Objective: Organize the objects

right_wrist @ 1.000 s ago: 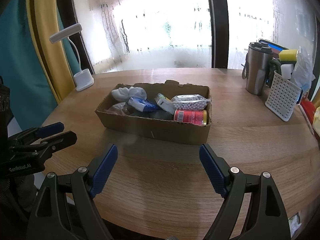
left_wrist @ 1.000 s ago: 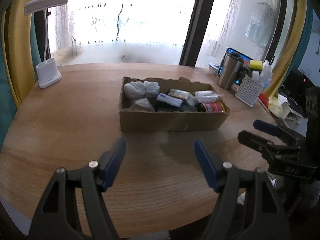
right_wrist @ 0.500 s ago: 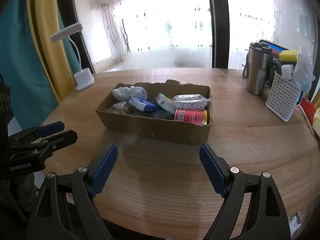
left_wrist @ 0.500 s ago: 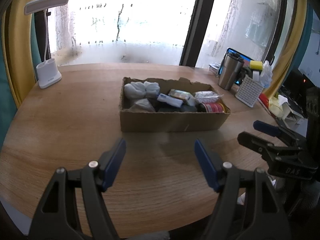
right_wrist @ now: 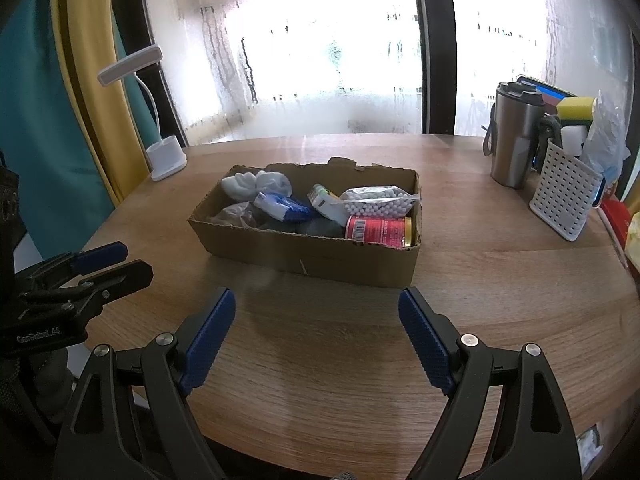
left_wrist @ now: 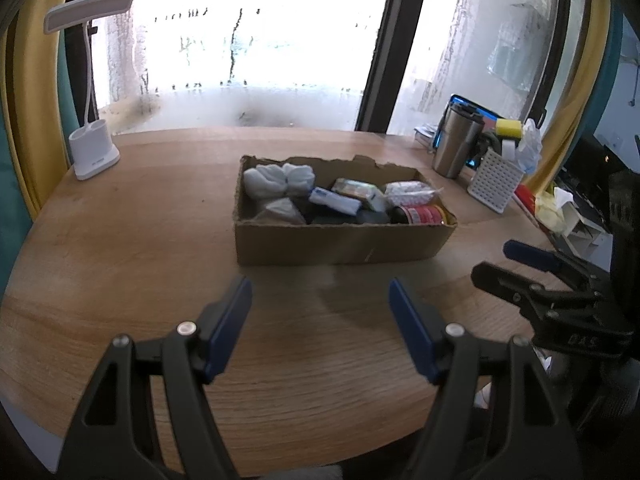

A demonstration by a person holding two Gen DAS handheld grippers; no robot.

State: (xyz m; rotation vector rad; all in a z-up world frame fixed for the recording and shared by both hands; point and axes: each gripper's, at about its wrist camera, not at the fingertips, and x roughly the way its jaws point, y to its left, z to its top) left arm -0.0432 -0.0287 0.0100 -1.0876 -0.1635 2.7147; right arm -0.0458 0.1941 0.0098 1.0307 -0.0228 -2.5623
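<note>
A round wooden desk (right_wrist: 480, 280) sits before a fogged, rain-streaked window, and both tools are poised at its near edge. The right gripper (right_wrist: 316, 320) is spread wide, blue pads far apart, nothing between them, hovering over bare wood. The left gripper (left_wrist: 320, 312) is just the same: jaws wide, empty, held low over the desk.

Straight ahead of both grippers, near but not touching, stands the open brown cardboard box (right_wrist: 320, 258) with its torn back rim. Inside, at the end ahead and to the left of the right gripper, lie bundled white socks (right_wrist: 256, 184); next along comes a blue-and-white packet (right_wrist: 280, 205), then a small green-and-white carton (right_wrist: 326, 200), a clear bag of white cotton swabs (right_wrist: 376, 198), and at the right end a red can (right_wrist: 378, 230) lying on its side. Dark items sit beneath; what they are I cannot tell.

Farther out to the right: a steel travel mug (right_wrist: 512, 132), then a white perforated plastic caddy (right_wrist: 564, 196) with a yellow sponge (right_wrist: 574, 109) above it. Far left, near the window, a white desk lamp (right_wrist: 166, 158).

Where are we in the job? Everything loose seems gathered in the box, but jumbled, and nothing is in hand. My read: either sorting has not started, or the gathering is done. The pictures alone do not settle which.
</note>
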